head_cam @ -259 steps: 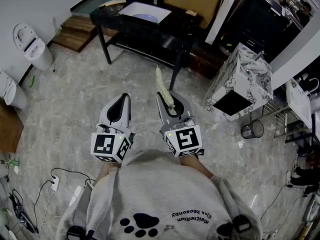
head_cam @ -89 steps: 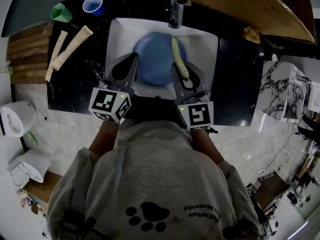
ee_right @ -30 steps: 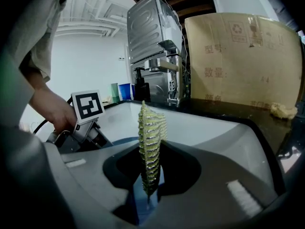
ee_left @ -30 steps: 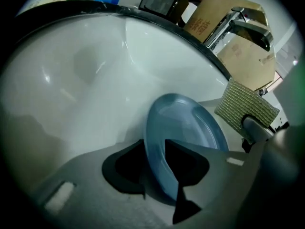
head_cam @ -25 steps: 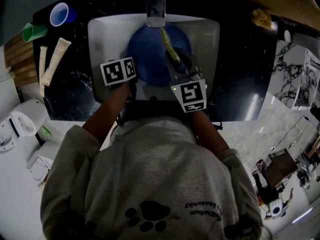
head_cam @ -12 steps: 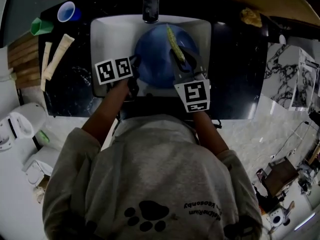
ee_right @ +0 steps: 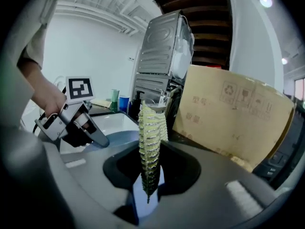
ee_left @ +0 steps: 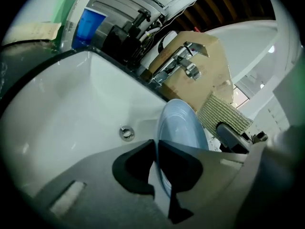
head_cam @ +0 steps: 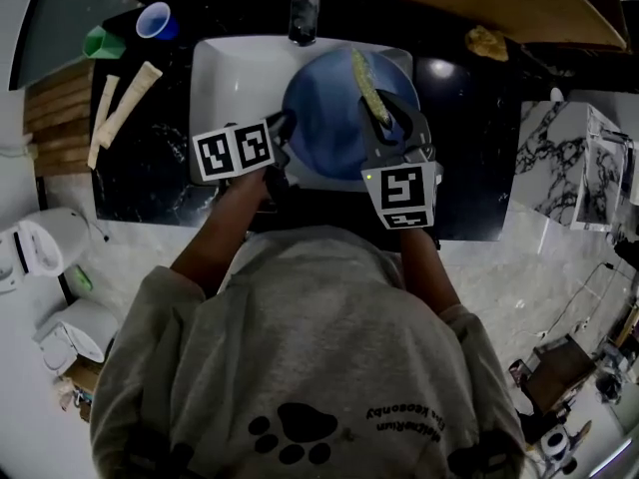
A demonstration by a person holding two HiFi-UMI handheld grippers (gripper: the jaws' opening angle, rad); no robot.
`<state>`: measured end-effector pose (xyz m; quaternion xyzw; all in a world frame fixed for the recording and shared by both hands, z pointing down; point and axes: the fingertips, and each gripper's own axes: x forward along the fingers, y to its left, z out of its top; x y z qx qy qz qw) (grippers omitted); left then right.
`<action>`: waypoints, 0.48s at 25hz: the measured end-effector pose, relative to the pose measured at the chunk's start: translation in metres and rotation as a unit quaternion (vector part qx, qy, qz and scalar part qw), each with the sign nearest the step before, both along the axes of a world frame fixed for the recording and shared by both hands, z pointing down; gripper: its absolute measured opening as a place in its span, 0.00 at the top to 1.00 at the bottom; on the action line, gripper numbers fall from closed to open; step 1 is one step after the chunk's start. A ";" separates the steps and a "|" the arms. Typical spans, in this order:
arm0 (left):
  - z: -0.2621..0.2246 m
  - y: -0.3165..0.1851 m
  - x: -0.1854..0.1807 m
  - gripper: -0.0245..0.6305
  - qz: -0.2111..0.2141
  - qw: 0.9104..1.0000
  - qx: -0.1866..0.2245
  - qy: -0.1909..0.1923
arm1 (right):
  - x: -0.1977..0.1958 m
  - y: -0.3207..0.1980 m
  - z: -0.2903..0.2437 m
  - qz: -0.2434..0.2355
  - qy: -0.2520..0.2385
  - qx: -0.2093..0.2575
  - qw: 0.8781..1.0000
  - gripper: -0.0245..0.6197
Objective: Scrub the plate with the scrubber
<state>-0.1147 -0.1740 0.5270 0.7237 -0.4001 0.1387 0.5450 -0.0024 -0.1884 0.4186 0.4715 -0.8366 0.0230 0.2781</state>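
Left claw (ee_left: 156,149): the two halves are pressed together on the near rim of the round blue plate (ee_left: 183,128), having just been closing onto it. The rim runs edge-on through the slot between them. The plate stands steeply tilted over the white rectangular sink (ee_left: 71,109), clear of the metal drain (ee_left: 126,133). Judgement: an edge pinch leaves the plate's whole face free for rubbing and keeps any drips over the basin.

Right claw (ee_right: 151,171): clamped on the lower end of the long yellow-green woven scrubber (ee_right: 150,142), which sticks up and forward past the tips. Judgement: the free length is the working part, held out so the claw itself stays off the plate. From the head view the scrubber lies across the far right part of the plate; I cannot tell whether it touches.

The metal tap (head_cam: 303,13) is directly behind the sink; no water seen running. On the black tabletop (head_cam: 479,128), a blue cup (head_cam: 158,23), a green cup (head_cam: 100,43) and two pale strips (head_cam: 125,98) sit well apart at the left.

Versus one second ago: the plate then lay low in the basin with the left claw over its left edge. It now looks raised and tipped, larger in the head view and shifted right. Both claws sit higher. The scrubber's grip is unchanged. Scrubbing proper judged not yet begun.
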 end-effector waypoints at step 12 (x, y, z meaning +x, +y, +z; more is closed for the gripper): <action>-0.054 0.013 0.002 0.93 -0.024 0.998 0.060 -0.004 | -0.031 0.010 0.013 -0.128 0.274 0.012 0.953 0.85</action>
